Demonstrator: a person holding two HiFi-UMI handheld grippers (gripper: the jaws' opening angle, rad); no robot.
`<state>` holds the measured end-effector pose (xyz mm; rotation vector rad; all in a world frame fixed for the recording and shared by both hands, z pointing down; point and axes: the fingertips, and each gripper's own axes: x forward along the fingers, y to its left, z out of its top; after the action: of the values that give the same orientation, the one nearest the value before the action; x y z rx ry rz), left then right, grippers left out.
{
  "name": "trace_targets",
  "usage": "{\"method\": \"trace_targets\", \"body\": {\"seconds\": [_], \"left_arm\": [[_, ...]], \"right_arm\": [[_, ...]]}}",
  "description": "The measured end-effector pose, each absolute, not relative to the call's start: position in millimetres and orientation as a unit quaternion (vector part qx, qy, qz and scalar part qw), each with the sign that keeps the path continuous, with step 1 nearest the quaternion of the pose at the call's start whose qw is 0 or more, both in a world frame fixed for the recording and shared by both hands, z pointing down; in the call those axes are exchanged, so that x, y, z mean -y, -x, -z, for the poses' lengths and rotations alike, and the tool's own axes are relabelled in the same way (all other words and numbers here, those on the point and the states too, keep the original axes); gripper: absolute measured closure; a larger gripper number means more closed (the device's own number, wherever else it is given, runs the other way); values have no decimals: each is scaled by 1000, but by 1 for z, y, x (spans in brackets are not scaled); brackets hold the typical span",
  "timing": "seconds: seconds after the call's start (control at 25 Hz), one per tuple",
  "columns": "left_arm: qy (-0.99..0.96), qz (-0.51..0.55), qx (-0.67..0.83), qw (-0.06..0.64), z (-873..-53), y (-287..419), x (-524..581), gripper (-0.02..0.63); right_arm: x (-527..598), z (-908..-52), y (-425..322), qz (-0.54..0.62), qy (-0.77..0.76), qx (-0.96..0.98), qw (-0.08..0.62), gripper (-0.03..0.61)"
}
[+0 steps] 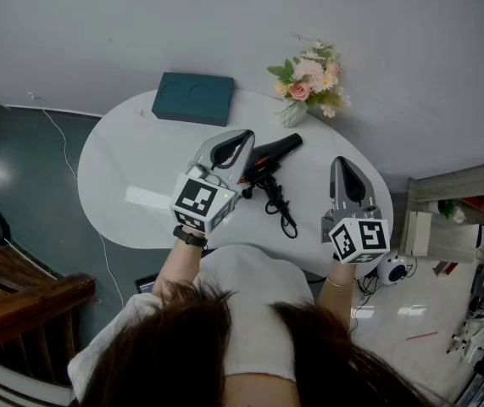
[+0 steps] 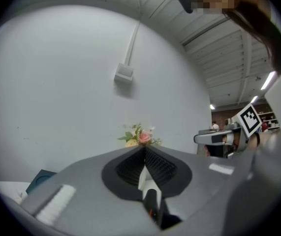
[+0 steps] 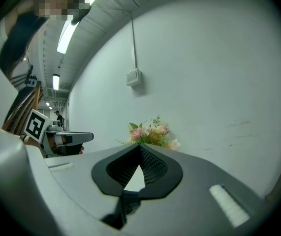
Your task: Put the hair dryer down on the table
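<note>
Head view overhead, gripper views wallward, sharing flowers

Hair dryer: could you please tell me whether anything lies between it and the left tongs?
Nothing visible does. The hair dryer lies on the white table right by the left tongs, whose tips are closed; the flowers and teal box sit farther back.

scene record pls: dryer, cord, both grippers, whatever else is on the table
hair dryer: black, lying on the white table
cord: loose on the table, trailing toward the person
left gripper: jaws together, nothing gripped, tip by the dryer's left end
right gripper: jaws together, empty, apart from the dryer on its right
also on table: teal box, flower bouquet at the far edge
</note>
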<state>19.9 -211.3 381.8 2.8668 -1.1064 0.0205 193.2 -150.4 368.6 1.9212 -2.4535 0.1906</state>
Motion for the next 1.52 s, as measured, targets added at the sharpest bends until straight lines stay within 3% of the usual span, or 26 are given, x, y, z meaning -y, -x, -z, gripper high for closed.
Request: {"method": "trace_targets", "body": {"seconds": [1.52], "left_arm": [[-930, -10, 366, 37, -384, -15, 214, 554]], "right_arm": [[154, -376, -193, -68, -618, 783, 19, 577]]}}
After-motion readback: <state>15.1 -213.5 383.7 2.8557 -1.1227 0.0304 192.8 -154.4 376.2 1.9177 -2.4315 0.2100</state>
